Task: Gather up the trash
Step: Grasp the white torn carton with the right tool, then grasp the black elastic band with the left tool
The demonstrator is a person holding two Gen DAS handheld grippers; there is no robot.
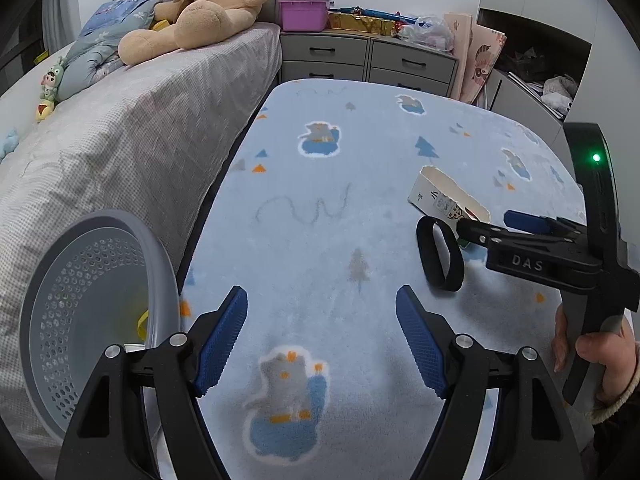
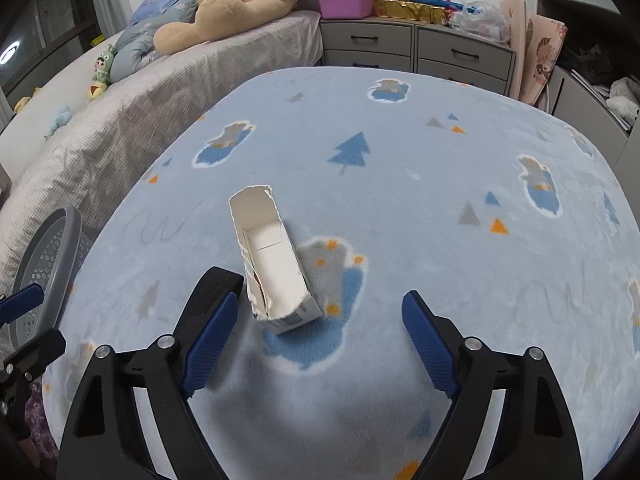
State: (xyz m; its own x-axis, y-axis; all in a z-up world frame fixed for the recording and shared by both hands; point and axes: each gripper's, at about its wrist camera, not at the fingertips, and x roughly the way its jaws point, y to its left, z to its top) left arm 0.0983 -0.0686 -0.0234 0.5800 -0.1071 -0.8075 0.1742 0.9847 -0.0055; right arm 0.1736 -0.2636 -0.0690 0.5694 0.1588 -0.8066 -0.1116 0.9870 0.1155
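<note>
A torn white cardboard box lies open side up on the blue fleece blanket. My right gripper is open, with the box's near end between its fingers, closer to the left pad; neither pad presses on it. A black elastic band lies just left of the box, partly hidden behind the left finger in the right wrist view. My left gripper is open over bare blanket and holds nothing. A grey perforated basket stands at the blanket's left edge.
A bed with a teddy bear runs along the left. Grey drawers with a pink tub and clutter stand behind. Something yellow lies in the basket. A hand holds the right gripper.
</note>
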